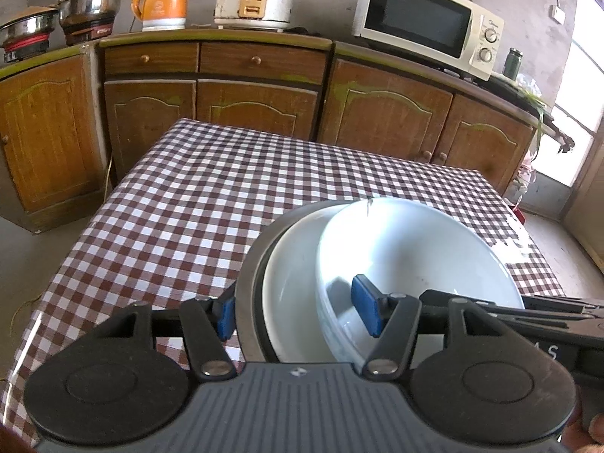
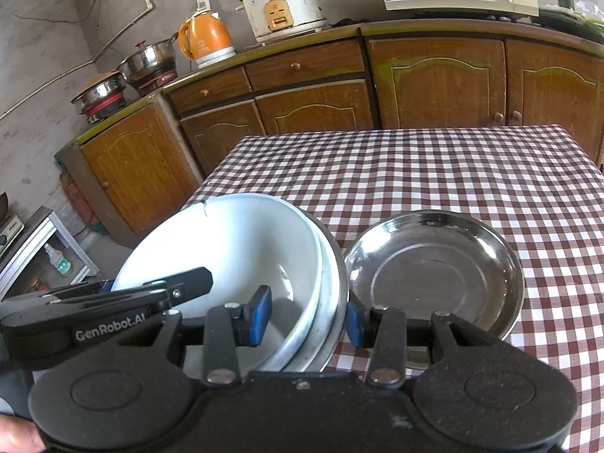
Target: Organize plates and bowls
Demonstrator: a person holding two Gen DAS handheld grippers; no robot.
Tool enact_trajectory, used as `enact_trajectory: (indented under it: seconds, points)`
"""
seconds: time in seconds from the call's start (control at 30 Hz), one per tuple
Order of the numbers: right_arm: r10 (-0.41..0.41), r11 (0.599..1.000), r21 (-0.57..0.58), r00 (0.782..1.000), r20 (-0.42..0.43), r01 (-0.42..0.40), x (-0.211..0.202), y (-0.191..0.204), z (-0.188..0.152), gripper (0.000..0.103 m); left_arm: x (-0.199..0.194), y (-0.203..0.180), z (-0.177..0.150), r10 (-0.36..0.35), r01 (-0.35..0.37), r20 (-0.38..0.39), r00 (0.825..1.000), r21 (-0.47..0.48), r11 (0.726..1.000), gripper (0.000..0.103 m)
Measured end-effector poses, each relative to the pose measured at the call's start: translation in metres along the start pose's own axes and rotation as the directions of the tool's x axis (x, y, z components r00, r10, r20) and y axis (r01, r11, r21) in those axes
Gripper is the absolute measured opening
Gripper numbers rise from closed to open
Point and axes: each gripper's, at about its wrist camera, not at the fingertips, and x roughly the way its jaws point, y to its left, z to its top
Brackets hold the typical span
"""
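1. The stack – a white bowl nested in a white plate, both inside a steel dish – hangs between your two grippers above the near part of the checked tablecloth.
2. Your left gripper is about half open and clamped across the stack's left rim: one blue pad outside the steel, the other inside the bowl. Your right gripper grips the opposite rim the same way.
3. The stack is round, with no long axis – mouths face up, tipped slightly, and the bowl sits off-centre towards the right side.
4. A second steel plate lies on the cloth just beside the stack, on its right.
5. Keep both hands level and travelling together; my judgement is that uneven height would let the bowl slide.
6. Lower squarely, letting the steel base touch before either grip loosens.
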Motion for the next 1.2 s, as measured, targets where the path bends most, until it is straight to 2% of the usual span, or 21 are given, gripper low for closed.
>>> enact_trajectory:
  seconds: [1.2]
  points:
    - [-0.073, 0.995, 0.065, 0.997, 0.017, 0.071, -0.018, -0.051, 0.0, 0.05, 0.026, -0.04, 0.005, -0.072, 0.073, -0.026, 0.997, 0.06, 0.996, 0.062]
